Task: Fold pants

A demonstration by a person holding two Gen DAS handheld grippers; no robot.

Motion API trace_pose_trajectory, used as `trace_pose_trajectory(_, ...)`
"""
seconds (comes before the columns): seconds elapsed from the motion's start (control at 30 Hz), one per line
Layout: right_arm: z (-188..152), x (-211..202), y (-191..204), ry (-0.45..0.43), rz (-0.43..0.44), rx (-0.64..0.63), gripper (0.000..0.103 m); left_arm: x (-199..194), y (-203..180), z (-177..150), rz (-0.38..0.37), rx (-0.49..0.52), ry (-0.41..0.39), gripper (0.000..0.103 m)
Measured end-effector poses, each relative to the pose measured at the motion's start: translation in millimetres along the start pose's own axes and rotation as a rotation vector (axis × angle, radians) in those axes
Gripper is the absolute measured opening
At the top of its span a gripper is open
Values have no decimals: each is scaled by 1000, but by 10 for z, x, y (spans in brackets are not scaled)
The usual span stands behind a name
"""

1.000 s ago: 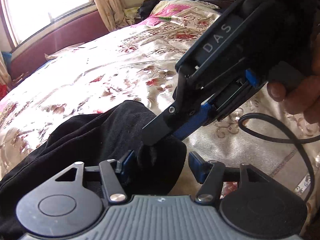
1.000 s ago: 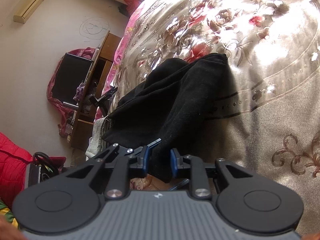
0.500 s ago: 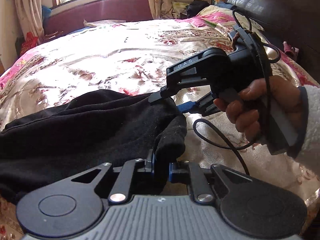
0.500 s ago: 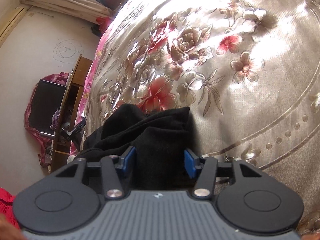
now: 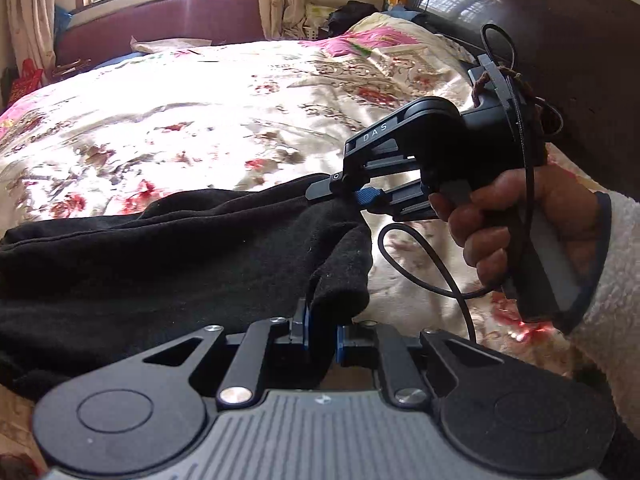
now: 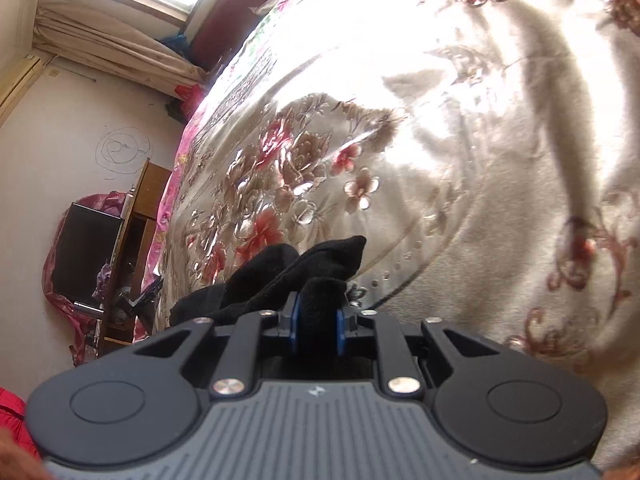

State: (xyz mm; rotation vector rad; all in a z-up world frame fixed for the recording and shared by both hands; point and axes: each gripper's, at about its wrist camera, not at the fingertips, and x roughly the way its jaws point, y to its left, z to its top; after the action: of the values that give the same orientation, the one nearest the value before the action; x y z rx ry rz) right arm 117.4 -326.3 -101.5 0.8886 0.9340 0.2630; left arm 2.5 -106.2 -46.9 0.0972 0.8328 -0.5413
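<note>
Black pants [image 5: 160,260] lie bunched on the floral bedspread [image 5: 200,120], stretching off to the left. My left gripper [image 5: 320,328] is shut on a fold at their right end. Further back on that same end, my right gripper [image 5: 360,196], held by a hand [image 5: 500,220], bites the cloth. In the right wrist view the right gripper [image 6: 317,328] has its jaws closing, and its blue pads [image 6: 295,324] pinch a lump of the black pants [image 6: 320,256]. The cloth hangs slightly lifted between the two grips.
The bedspread [image 6: 480,160] spreads wide and sunlit ahead of both grippers. A dark headboard [image 5: 560,40] and pillows stand at the right, a window bench at the back. A black cable [image 5: 420,280] loops under the right gripper. A wooden cabinet [image 6: 132,240] and a dark screen [image 6: 84,248] stand beside the bed.
The left gripper went from open around the cloth to shut on it. The right gripper opened wide, then closed on the cloth again. Both swung across the bed, drawing the pants' end along.
</note>
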Motion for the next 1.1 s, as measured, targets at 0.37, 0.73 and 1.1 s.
trace_pose_trajectory(0.37,21,-1029,-277,-81,-160,34,17,-60,-598,12,-243,-98,-2,27)
trace_pose_trajectory(0.73,163,-359,947,-63,-103,-151,17,-457,506,192,-258,-335,-83,27)
trace_pose_trajectory(1.1,-18,935,1745,4,-55,-233,7,-421,1784,-167,-138,-620,-49,27)
